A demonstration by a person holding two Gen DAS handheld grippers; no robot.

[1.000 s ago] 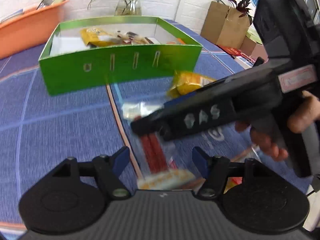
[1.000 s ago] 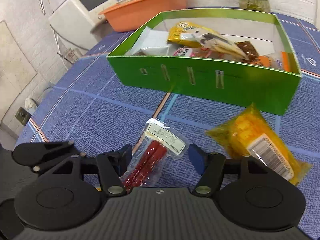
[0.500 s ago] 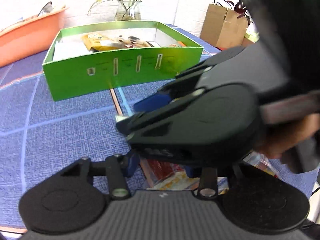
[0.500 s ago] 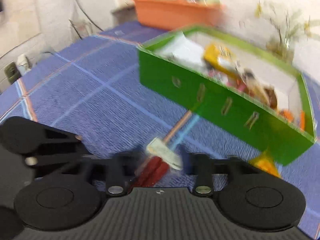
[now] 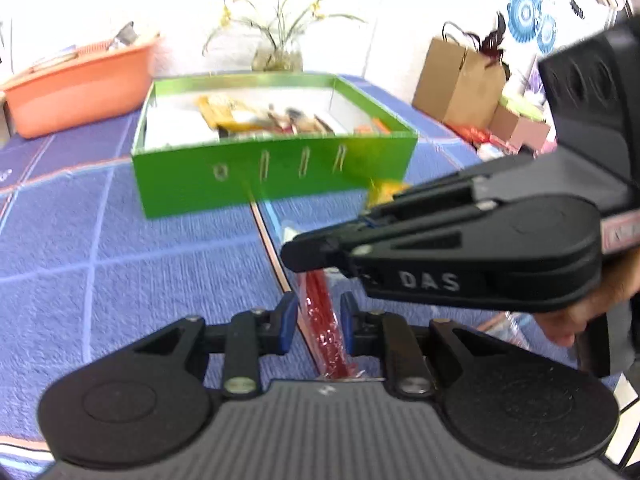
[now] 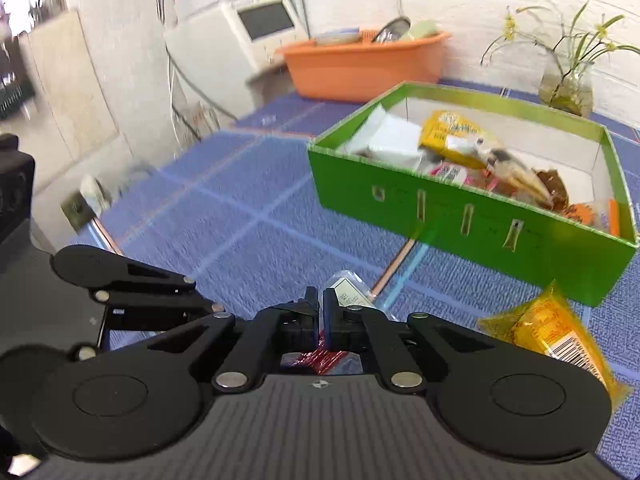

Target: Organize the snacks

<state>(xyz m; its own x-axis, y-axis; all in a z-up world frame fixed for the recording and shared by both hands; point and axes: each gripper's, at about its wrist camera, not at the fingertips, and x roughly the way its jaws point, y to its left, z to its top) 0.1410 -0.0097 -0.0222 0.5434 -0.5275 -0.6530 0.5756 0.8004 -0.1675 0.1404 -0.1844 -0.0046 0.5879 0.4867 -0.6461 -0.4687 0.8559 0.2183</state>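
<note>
A clear packet of red sausage sticks [image 5: 320, 312] hangs between my two grippers. My right gripper [image 6: 320, 312] is shut on the sausage packet [image 6: 348, 292], lifted above the blue cloth. My left gripper [image 5: 318, 322] has its blue pads either side of the packet's lower end with small gaps, so it is open. The right gripper's body [image 5: 460, 248] crosses the left wrist view. The green box [image 5: 276, 168] holds several snacks and also shows in the right wrist view [image 6: 472, 220]. A yellow snack bag [image 6: 556, 344] lies on the cloth by the box.
An orange tub [image 6: 360, 68] stands behind the box near a white appliance [image 6: 256, 28]. A vase of flowers [image 5: 280, 52] is at the back. Brown paper bags [image 5: 460, 80] and small boxes sit at the far right. A blue checked cloth [image 5: 120, 260] covers the table.
My right gripper closed on the sausage packet and lifted it off the cloth. My left gripper narrowed around the packet's lower end.
</note>
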